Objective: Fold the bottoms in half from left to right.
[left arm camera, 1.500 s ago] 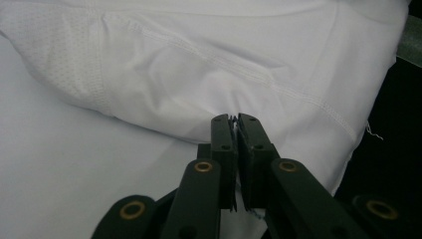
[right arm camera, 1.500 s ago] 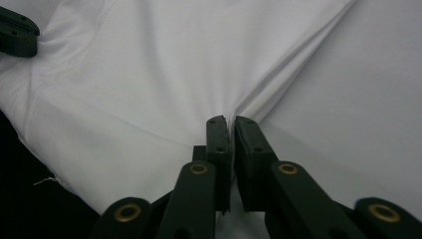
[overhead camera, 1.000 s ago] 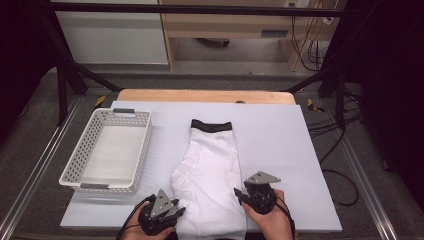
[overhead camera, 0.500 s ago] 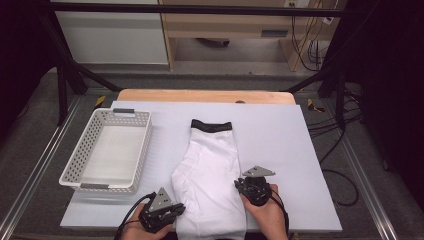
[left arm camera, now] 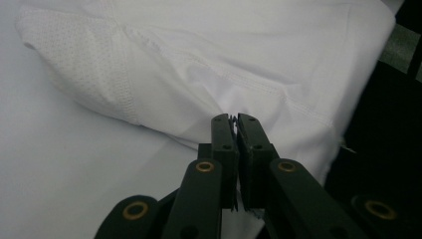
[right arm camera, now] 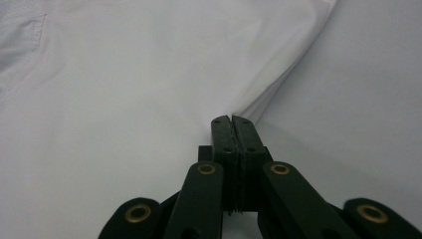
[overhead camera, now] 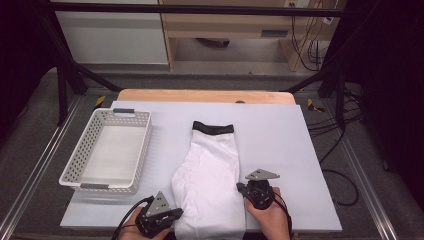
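A white garment [overhead camera: 209, 175] with a black waistband [overhead camera: 213, 128] lies lengthwise on the white table [overhead camera: 280, 135], waistband at the far end. At the garment's near left edge, my left gripper [overhead camera: 176, 214] has just been closing; in the left gripper view its jaws [left arm camera: 234, 119] stand shut with a thin fold of the white cloth [left arm camera: 209, 64] pinched between them. My right gripper [overhead camera: 241, 188] has likewise just been closing at the near right edge. In the right gripper view it [right arm camera: 233, 121] is shut on the cloth's edge [right arm camera: 278, 84].
A white perforated basket [overhead camera: 80, 172] stands empty on the table's left side. A wooden board [overhead camera: 200, 95] runs along the table's far edge. Cables [overhead camera: 330, 130] trail on the floor at the right, and the table's near edge is just below both hands.
Both grippers have come in against the garment's near side edges and their jaws have shut on the cloth. The garment itself lies as before.
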The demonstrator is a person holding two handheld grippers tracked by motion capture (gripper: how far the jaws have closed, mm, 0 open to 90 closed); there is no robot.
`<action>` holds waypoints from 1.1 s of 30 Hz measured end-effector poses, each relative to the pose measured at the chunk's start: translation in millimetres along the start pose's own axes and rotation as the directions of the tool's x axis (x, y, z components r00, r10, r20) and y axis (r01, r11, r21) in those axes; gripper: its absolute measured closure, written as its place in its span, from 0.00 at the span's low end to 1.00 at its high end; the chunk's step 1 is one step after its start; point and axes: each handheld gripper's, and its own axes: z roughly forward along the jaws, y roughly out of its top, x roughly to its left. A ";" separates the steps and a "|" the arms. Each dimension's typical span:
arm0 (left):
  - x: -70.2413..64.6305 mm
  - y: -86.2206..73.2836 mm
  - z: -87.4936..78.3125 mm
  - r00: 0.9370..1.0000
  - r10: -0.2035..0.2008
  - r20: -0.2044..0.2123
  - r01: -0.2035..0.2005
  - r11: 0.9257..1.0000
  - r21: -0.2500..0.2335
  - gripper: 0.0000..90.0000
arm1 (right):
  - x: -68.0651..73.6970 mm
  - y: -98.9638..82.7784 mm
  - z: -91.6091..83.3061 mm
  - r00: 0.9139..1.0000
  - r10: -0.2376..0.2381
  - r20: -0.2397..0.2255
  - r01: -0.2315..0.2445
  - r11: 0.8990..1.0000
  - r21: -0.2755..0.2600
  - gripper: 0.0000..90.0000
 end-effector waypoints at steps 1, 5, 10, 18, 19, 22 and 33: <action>-1.4 0.0 -0.4 1.000 0.002 -0.002 -0.002 1.000 0.003 0.97 | 1.3 -2.5 -2.7 1.000 -0.003 -0.003 0.003 1.000 0.004 1.00; -7.9 -2.1 -1.3 1.000 -0.007 0.020 0.007 1.000 0.000 0.97 | 6.2 -12.4 -13.3 1.000 -0.008 -0.011 0.009 1.000 0.024 1.00; -10.3 -0.1 -2.4 0.997 0.020 -0.070 -0.023 0.999 -0.048 0.91 | 0.8 -14.1 -13.1 1.000 0.012 -0.018 -0.011 1.000 0.023 0.96; 12.9 11.4 -1.9 0.959 -0.003 -0.283 -0.031 0.993 -0.113 0.74 | -6.5 -11.6 -14.3 1.000 0.025 0.005 -0.025 1.000 -0.004 0.85; 16.5 13.2 1.2 0.957 -0.009 -0.292 -0.026 0.993 -0.117 0.73 | -7.1 -11.2 -14.0 1.000 0.021 0.007 -0.021 1.000 -0.004 0.84; 25.6 15.7 9.4 0.948 -0.009 -0.319 -0.023 0.995 -0.099 0.66 | -7.0 -10.2 -13.0 1.000 0.014 0.007 -0.014 1.000 -0.004 0.82; 41.0 16.7 30.1 0.970 -0.011 -0.243 -0.007 0.997 -0.072 0.70 | -0.6 -8.9 -6.8 1.000 -0.020 0.003 0.020 1.000 0.006 0.76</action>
